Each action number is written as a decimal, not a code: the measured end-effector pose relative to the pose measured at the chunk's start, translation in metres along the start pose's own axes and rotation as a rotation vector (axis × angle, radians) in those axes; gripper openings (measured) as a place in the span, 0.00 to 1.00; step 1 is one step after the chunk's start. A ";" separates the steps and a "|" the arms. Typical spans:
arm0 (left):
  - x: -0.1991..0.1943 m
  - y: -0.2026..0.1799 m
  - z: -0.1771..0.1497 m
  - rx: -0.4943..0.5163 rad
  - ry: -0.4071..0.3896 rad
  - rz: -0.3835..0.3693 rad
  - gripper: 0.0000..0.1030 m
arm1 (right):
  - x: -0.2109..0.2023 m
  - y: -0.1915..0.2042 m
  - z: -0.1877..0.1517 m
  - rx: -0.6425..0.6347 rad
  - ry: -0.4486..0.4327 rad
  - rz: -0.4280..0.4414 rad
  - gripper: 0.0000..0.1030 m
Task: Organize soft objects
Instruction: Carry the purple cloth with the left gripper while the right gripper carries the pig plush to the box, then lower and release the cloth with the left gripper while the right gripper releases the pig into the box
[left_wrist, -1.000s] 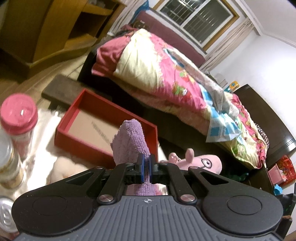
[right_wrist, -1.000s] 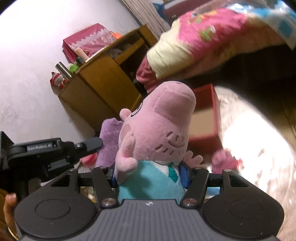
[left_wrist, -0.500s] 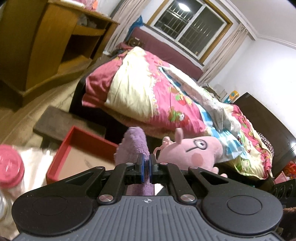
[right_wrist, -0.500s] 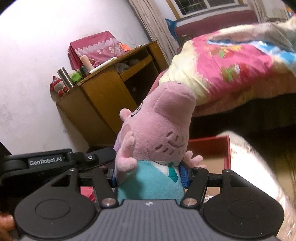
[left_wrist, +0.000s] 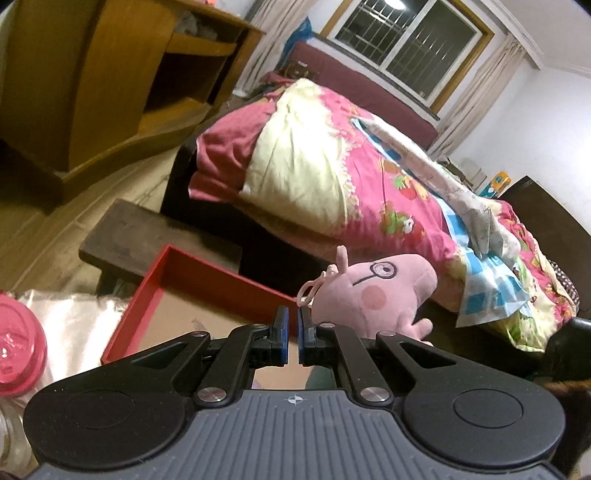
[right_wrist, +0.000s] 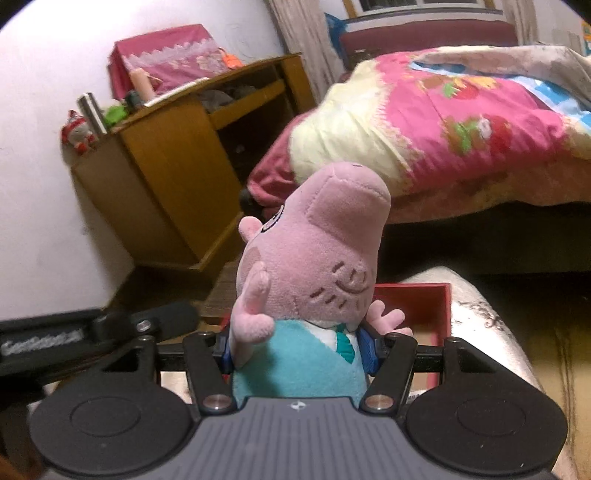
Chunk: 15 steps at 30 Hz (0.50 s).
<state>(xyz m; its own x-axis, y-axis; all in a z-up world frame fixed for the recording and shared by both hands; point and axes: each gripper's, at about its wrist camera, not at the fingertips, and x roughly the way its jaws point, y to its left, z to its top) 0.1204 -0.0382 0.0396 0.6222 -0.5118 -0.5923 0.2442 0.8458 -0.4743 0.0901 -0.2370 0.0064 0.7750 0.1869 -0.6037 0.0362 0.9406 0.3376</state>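
Observation:
My right gripper (right_wrist: 299, 350) is shut on a pink pig plush (right_wrist: 314, 258) in a teal shirt, held upright above the red box (right_wrist: 424, 306). The same plush (left_wrist: 373, 291) shows in the left wrist view, right of my left gripper (left_wrist: 292, 332). The left gripper's jaws stand nearly together with a narrow gap and nothing between them, over the red box (left_wrist: 155, 291). The purple soft object is out of sight. The left gripper's body (right_wrist: 74, 339) shows at the left of the right wrist view.
A pink-lidded jar (left_wrist: 18, 343) stands at the left on a white fluffy cover (left_wrist: 74, 321). A bed with a pink quilt (left_wrist: 332, 166) lies behind, a wooden cabinet (left_wrist: 92, 92) at the left, and a dark low bench (left_wrist: 147, 236) beyond the box.
The purple soft object that my left gripper held is gone from between its fingers. The right gripper has brought the pig plush up and over the red box.

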 end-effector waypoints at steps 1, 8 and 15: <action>0.000 0.000 0.000 -0.002 0.002 -0.002 0.00 | 0.003 -0.003 0.001 0.010 0.007 -0.008 0.31; 0.005 -0.001 -0.005 0.022 0.017 0.026 0.01 | 0.023 -0.017 0.000 0.033 0.063 -0.074 0.36; 0.007 -0.002 -0.010 0.045 0.035 0.043 0.09 | 0.022 -0.020 -0.003 0.019 0.048 -0.130 0.45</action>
<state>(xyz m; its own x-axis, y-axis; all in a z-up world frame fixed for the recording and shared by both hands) 0.1166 -0.0448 0.0298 0.6069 -0.4790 -0.6342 0.2510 0.8727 -0.4188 0.1045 -0.2506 -0.0151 0.7323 0.0775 -0.6766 0.1463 0.9524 0.2675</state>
